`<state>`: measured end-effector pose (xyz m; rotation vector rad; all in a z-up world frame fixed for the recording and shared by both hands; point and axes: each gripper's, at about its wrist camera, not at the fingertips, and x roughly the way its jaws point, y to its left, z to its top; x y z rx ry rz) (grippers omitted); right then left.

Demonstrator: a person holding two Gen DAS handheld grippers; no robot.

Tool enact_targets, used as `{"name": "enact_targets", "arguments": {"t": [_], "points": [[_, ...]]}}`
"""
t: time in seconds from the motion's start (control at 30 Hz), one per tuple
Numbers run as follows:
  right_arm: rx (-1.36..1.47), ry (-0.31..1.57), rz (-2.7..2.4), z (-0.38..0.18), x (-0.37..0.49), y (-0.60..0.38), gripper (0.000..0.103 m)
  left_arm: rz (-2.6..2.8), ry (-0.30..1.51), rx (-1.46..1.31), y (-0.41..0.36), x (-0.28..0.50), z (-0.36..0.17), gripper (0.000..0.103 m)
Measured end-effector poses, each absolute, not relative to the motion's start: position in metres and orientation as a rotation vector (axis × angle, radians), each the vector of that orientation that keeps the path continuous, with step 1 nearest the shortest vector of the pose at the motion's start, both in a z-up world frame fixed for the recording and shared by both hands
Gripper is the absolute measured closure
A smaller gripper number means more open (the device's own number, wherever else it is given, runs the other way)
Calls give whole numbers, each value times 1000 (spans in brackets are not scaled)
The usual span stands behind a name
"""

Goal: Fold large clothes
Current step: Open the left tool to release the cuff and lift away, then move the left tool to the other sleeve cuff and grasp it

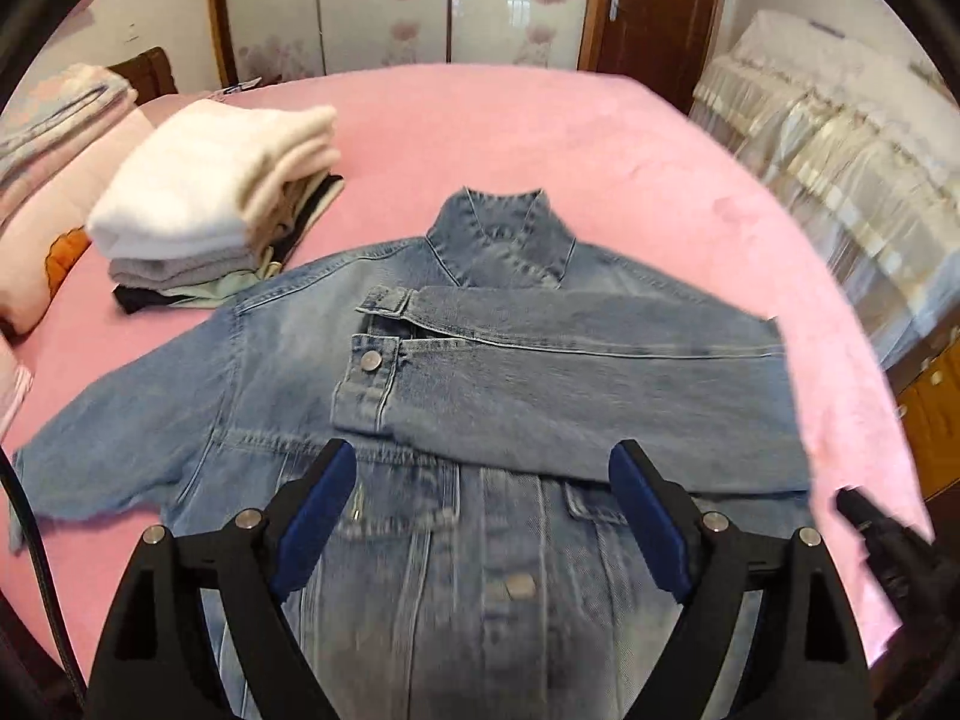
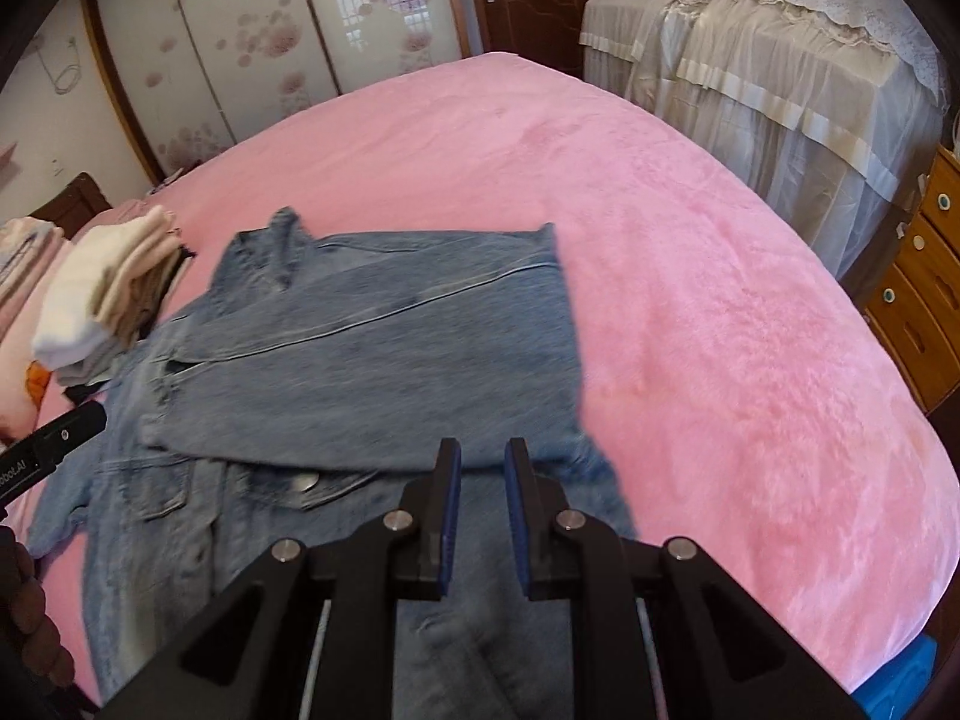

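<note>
**One sleeve folded across a denim jacket, both grippers above it**

One denim jacket (image 1: 420, 396) lies flat and front-up on the pink bedspread (image 1: 540, 138), collar (image 1: 501, 234) pointing away from me. Its right-hand sleeve (image 1: 570, 384) is folded across the chest, the buttoned cuff (image 1: 366, 384) ending near the middle of the garment. The other sleeve (image 1: 108, 456) lies spread out to the left on the bedspread.

My left gripper (image 1: 483, 510) sits over the lower front of the jacket, just short of the folded sleeve. Its jaws stand wide apart and I see nothing between the blue pads (image 1: 318, 516); the button placket shows in the gap.

My right gripper (image 2: 483, 510) is above the jacket's lower right part, near the edge where the folded sleeve turns. Its jaws are nearly together with a narrow gap left, and I see no cloth pinched in that gap; denim shows below it. I cannot tell whether the fingertips touch the fabric.

From the right wrist view, the left gripper's black finger (image 2: 66, 432) pokes in at the left edge, over the jacket's left shoulder area.

A stack of folded clothes (image 1: 210, 204), white on top, sits on the bedspread just beyond the jacket's left shoulder. A lace-covered piece of furniture (image 2: 762, 84) stands to the right of the bed, with a wooden drawer unit (image 2: 918, 276) beside it.
</note>
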<state>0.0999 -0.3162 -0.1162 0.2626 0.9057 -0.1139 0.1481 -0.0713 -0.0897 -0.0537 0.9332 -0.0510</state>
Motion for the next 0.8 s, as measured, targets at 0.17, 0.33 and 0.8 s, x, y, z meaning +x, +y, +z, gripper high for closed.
{"name": "enact_targets", "arguments": {"t": [0.17,0.33,0.8], "points": [[270,902,-33,-97,71,-282,88,-45,916,-100,-53,109,-65,17],[213,889,39,-76,48,-244,88,-31,880,-113,-29,74,-46,17],[86,833,231,-37,38,-113,75,187,817,-227,120,29,-39,17]]}}
